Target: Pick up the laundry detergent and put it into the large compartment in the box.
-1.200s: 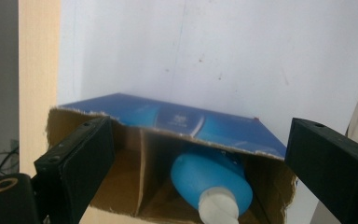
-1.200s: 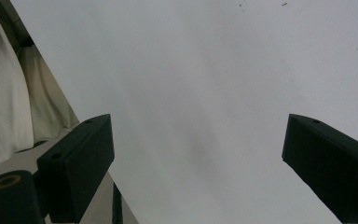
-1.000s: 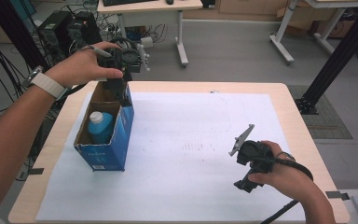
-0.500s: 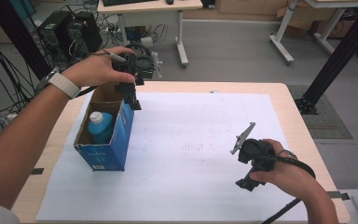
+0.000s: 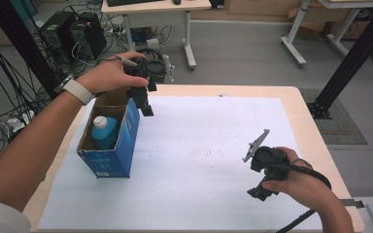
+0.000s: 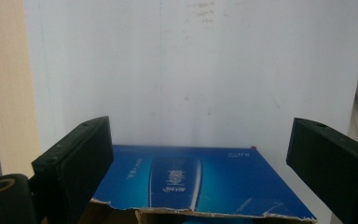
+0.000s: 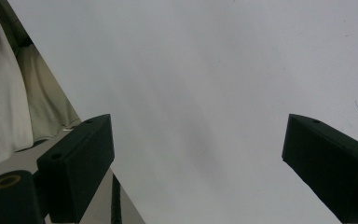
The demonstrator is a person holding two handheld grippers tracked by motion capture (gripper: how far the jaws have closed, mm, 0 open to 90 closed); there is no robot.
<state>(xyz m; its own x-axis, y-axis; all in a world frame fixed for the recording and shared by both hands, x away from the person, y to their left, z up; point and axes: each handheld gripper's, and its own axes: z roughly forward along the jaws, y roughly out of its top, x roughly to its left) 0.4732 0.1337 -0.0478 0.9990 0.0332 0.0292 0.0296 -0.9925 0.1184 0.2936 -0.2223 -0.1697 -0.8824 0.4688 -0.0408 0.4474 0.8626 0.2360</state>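
An open-topped blue cardboard box (image 5: pixel 121 145) stands at the left of the table, with a blue bottle (image 5: pixel 104 132) with a white cap inside it. My left gripper (image 5: pixel 145 104) hangs over the box's far right corner, jaws pointing down, open and empty. In the left gripper view the box's blue side (image 6: pixel 191 179) and torn rim lie below the open left gripper (image 6: pixel 200 133). My right gripper (image 5: pixel 258 193) rests low at the front right, open, and the right gripper view shows bare white paper between the jaws of the right gripper (image 7: pixel 199 126).
A large white paper sheet (image 5: pixel 199 170) covers most of the wooden table (image 5: pixel 311 126). Beyond the far edge are desks, computer towers and cables on the floor. A black frame post stands at the far right.
My left gripper has come away from above the box's far end, moving right and down to its far right corner. The right gripper has barely moved.
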